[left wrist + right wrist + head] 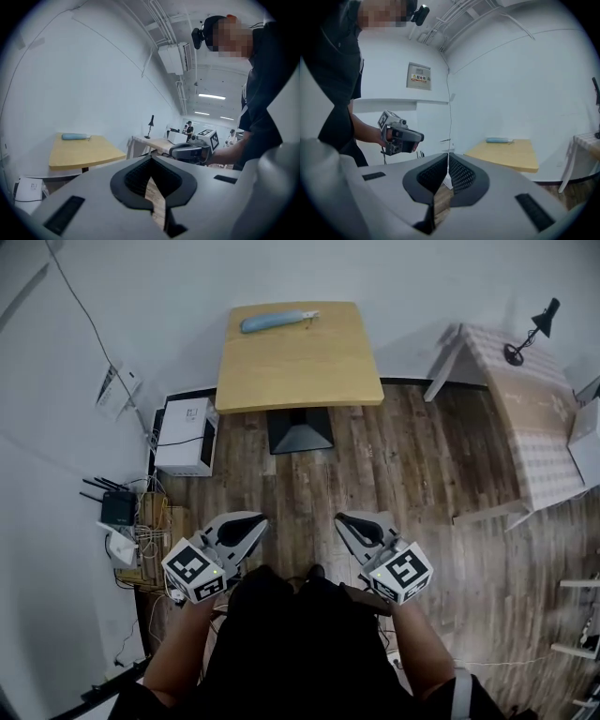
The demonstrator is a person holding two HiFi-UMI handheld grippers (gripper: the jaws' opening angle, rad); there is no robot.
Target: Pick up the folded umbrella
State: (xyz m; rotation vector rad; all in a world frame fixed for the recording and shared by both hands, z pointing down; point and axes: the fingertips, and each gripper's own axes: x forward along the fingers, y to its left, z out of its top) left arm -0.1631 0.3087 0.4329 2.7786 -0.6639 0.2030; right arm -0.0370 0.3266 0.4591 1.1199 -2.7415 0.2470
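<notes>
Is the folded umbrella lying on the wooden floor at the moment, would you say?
No, the folded umbrella lies on top of the yellow table, near its edge by the wall.

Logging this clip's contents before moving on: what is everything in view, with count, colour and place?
square yellow wooden table: one, yellow, black base, by the wall
folded light-blue fabric umbrella: one, light blue, far edge of that table
white box-shaped appliance: one, white, floor left of that table
black router with antennas: one, black, by the left wall
cloth-covered checked table: one, pale, far right
black desk lamp: one, black, on the checked table
left tool: one, grey, shut, empty
right tool: one, grey, shut, empty
</notes>
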